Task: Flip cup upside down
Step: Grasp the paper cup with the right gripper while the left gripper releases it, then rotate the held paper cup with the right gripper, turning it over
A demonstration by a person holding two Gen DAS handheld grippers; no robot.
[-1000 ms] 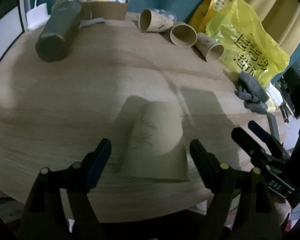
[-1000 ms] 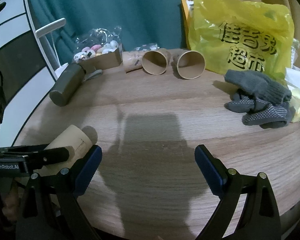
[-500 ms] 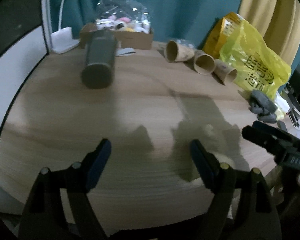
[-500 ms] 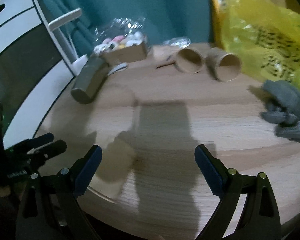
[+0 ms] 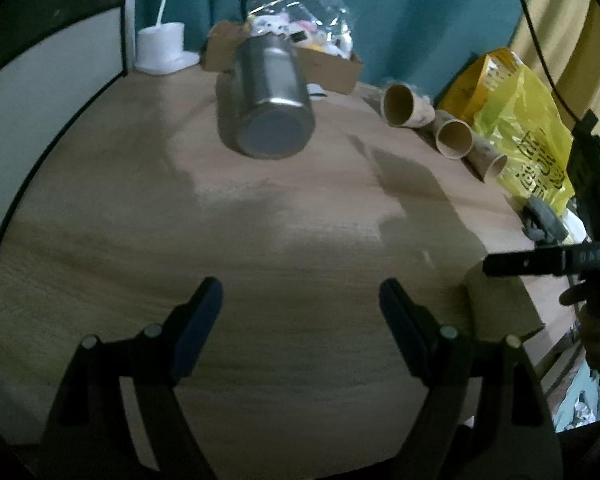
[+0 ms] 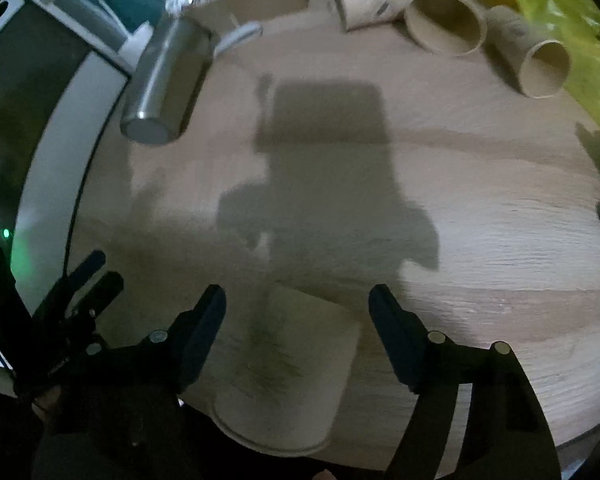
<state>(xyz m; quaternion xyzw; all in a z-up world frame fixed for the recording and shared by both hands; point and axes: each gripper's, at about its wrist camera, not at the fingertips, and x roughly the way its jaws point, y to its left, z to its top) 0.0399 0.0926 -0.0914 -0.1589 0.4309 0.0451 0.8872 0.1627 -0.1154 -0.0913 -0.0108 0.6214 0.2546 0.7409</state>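
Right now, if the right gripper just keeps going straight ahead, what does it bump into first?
Probably the paper cup. It sits between the open fingers of the right gripper, near the table edge. How high the fingers are above it is hard to tell, so they might pass over it.

Home: curtain (image 5: pixel 440 20), shopping bag (image 5: pixel 528 140)

A steel flask (image 5: pixel 271 110) lies on its side on the round wooden table (image 5: pixel 260 240). Behind it sits a cardboard box (image 5: pixel 332 66) of small toys. Three paper tubes (image 5: pixel 452 138) lie beside a yellow plastic bag (image 5: pixel 528 148), with grey gloves (image 5: pixel 544 222) near it.
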